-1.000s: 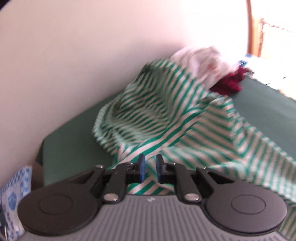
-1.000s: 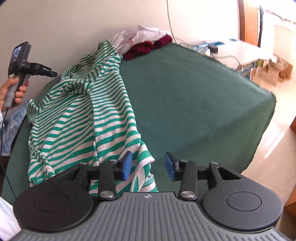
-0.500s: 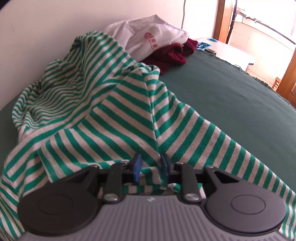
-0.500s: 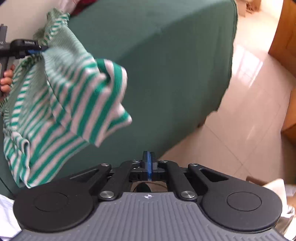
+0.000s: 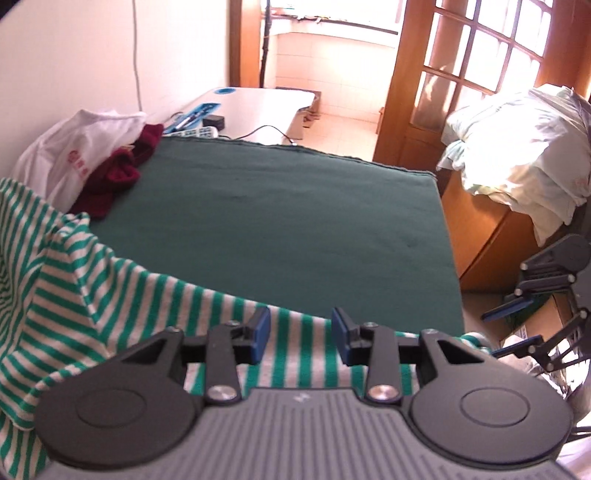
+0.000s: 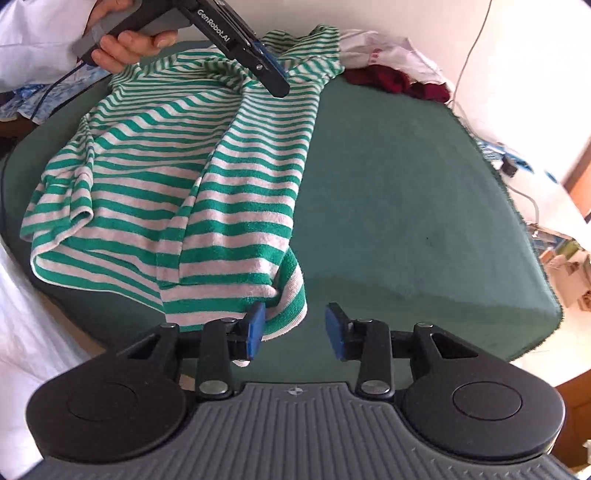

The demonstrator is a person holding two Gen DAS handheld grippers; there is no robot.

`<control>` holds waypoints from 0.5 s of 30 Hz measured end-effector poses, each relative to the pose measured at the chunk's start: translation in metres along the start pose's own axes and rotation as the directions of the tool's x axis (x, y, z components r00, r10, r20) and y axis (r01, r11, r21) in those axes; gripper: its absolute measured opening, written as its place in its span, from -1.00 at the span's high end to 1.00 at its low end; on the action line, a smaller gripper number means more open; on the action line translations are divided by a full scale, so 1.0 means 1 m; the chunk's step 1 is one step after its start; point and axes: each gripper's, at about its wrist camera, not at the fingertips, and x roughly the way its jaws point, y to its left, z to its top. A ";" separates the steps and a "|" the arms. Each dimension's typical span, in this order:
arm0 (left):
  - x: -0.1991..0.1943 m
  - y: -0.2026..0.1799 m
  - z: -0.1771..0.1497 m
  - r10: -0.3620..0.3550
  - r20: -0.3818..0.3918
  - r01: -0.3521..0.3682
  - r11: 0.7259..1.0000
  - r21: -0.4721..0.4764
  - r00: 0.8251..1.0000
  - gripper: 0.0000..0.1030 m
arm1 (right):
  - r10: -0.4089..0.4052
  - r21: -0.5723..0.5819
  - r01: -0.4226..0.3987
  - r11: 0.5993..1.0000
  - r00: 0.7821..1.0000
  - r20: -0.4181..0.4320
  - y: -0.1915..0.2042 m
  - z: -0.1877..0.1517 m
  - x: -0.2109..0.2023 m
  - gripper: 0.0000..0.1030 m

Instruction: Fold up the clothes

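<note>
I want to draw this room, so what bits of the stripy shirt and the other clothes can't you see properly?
- Striped shirt, left wrist view: near part hidden under the left gripper; left side cut off by the edge.
- White garment, right wrist view: red print too small to read.
- Maroon garment, left wrist view: crumpled, its kind unclear.

Bright daylight, window glare, fisheye-warped edges

Each claw [image 5: 300, 335] has black linkage arms, blue finger pads [image 6: 255, 330], silver pivot screws, a ribbed grey housing. Handle marked "GenRoboLAI"; sleeve [image 6: 40, 33] white.
</note>
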 end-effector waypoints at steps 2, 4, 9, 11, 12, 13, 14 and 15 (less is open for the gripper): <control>0.011 -0.013 0.002 -0.005 -0.021 0.005 1.000 0.003 1.000 0.27 | 0.077 0.022 -0.077 0.997 0.997 -0.006 -0.011 0.001 0.007 0.26; 0.027 -0.025 0.004 0.001 -0.052 -0.001 1.000 0.005 0.999 0.28 | 0.154 0.044 -0.154 0.987 0.988 -0.010 -0.021 0.003 0.015 0.39; 0.060 -0.037 0.000 0.038 -0.129 -0.040 0.999 -0.016 0.991 0.30 | 0.302 0.073 -0.298 0.952 0.952 -0.048 -0.035 0.002 0.022 0.93; 0.065 -0.038 -0.004 0.062 -0.150 -0.069 0.997 -0.040 0.987 0.30 | 0.359 0.077 -0.354 0.932 0.931 -0.069 -0.035 0.000 0.014 0.94; 0.065 -0.039 -0.006 0.078 -0.153 -0.087 0.995 -0.049 0.985 0.29 | 0.387 0.080 -0.381 0.921 0.918 -0.080 -0.035 -0.001 0.010 0.94; 0.065 -0.039 -0.007 0.089 -0.156 -0.099 0.993 -0.056 0.984 0.28 | 0.415 0.083 -0.408 0.909 0.905 -0.090 -0.035 -0.003 0.006 0.94; 0.064 -0.040 -0.008 0.099 -0.158 -0.110 0.992 -0.062 0.983 0.25 | 0.452 0.091 -0.445 0.891 0.887 -0.089 -0.033 -0.003 0.001 0.94; 0.063 -0.039 -0.008 0.109 -0.162 -0.121 0.990 -0.069 0.981 0.20 | 0.510 0.107 -0.501 0.859 0.856 -0.089 -0.029 -0.004 -0.004 0.94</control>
